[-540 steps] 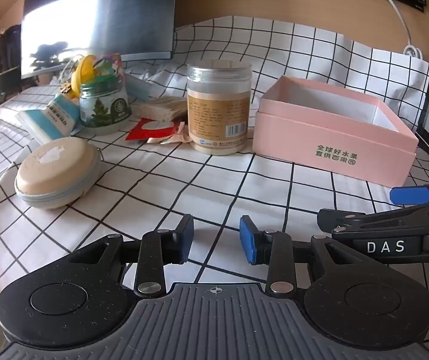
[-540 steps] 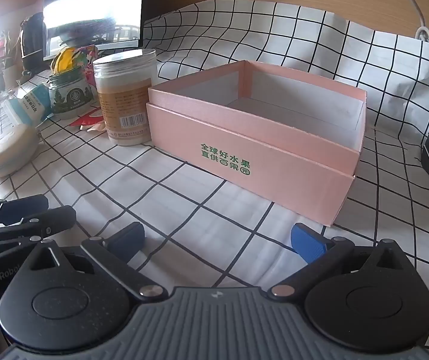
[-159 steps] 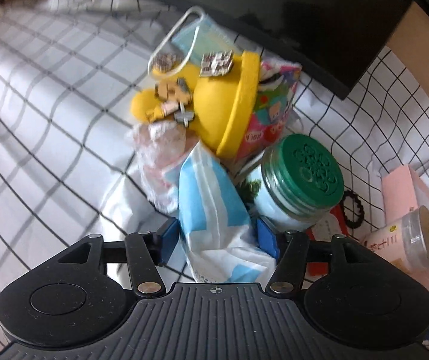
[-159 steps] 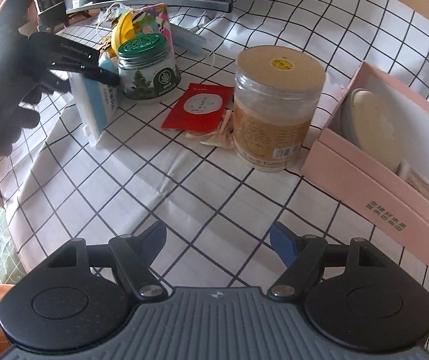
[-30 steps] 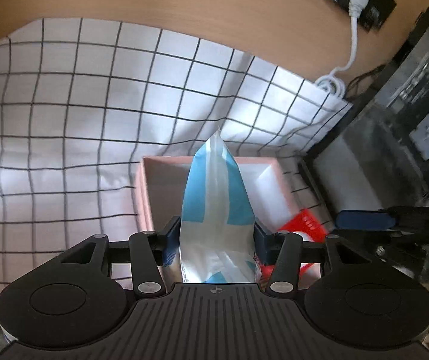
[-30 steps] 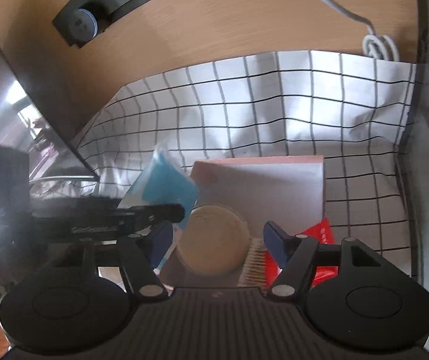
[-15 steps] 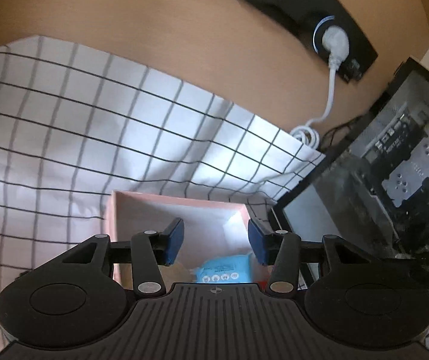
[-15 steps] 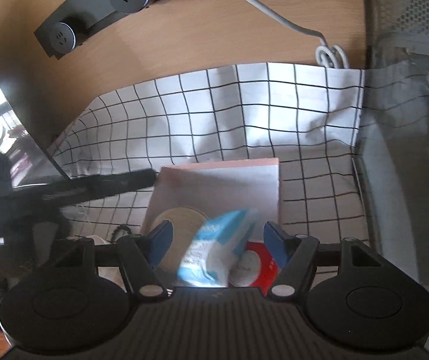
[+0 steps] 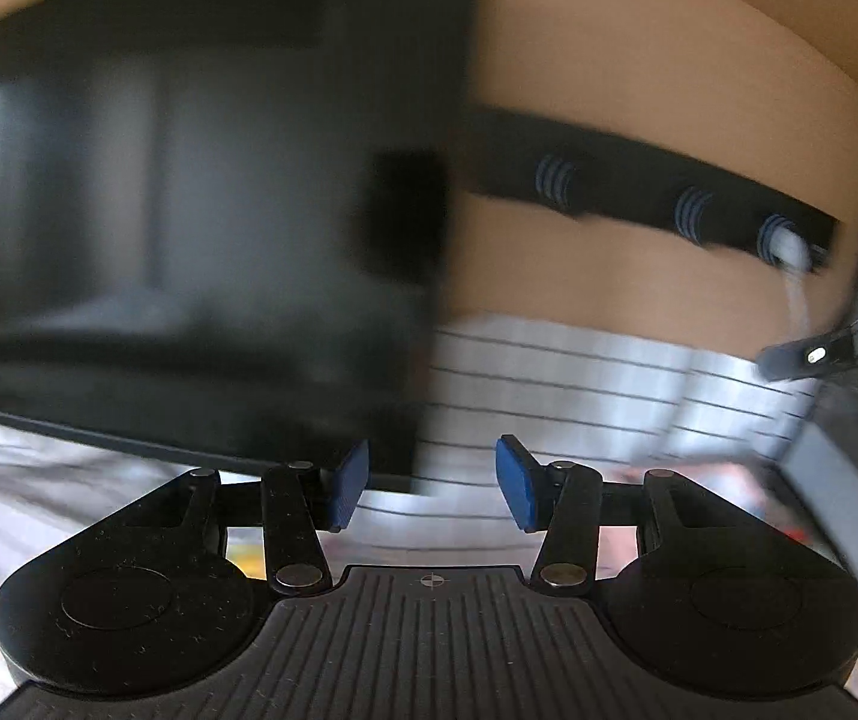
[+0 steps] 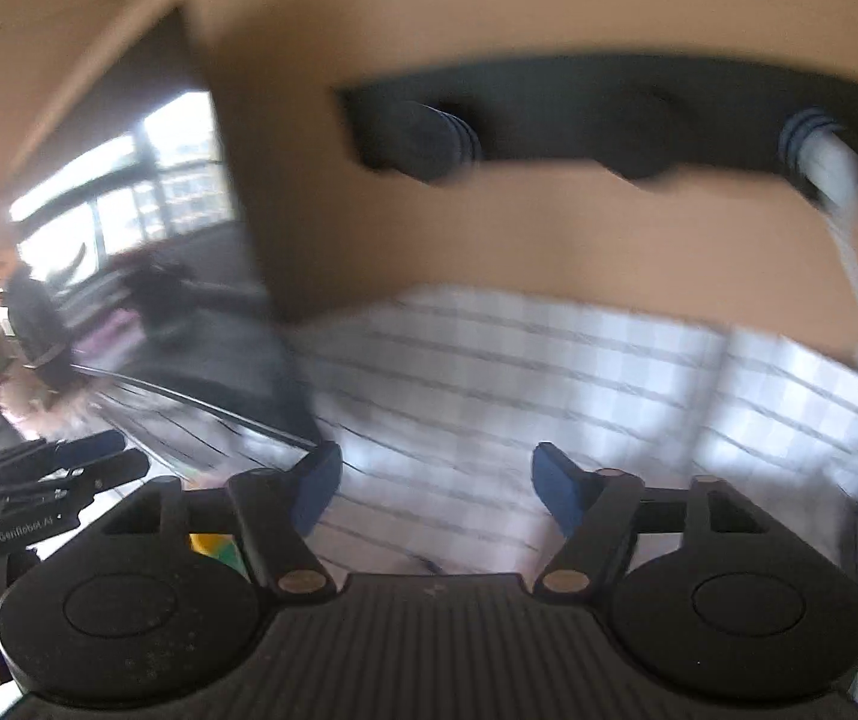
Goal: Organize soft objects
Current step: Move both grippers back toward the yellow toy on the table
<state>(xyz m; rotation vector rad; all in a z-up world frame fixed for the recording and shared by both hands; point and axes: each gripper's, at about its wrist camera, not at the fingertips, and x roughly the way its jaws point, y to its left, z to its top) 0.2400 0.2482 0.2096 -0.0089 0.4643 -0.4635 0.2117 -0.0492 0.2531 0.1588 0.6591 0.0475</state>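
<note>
Here, in the left wrist view, the left gripper (image 9: 432, 483) has its jaws released, blue pads spread apart with nothing between them. Everything beyond is smeared by motion blur. A large black flat monitor screen (image 9: 189, 210) fills the upper left, standing on the bench, which is covered by a white cloth with a black grid pattern (image 9: 549, 372). On the tan wooden wall (image 9: 639, 72) behind runs a long black power strip (image 9: 639, 192), and a white plug (image 9: 792, 249) sits in its rightmost socket. At the right edge the tip of the right gripper (image 9: 813, 354) pokes in from the side. A faint pinkish blur low on the right, just past the right finger, may be the pink box holding the soft objects, but I cannot tell for sure.

In the right wrist view, the right gripper (image 10: 435, 483) also has its jaws released and empty. The left gripper (image 10: 51, 471) shows at the lower left edge, black with a blue tip. The checked cloth (image 10: 519, 372) spreads ahead, the power strip (image 10: 609, 120) and white plug (image 10: 831, 165) hang on the wall above, and the monitor (image 10: 147, 192) reflects a bright window. The soft objects themselves are not discernible.
</note>
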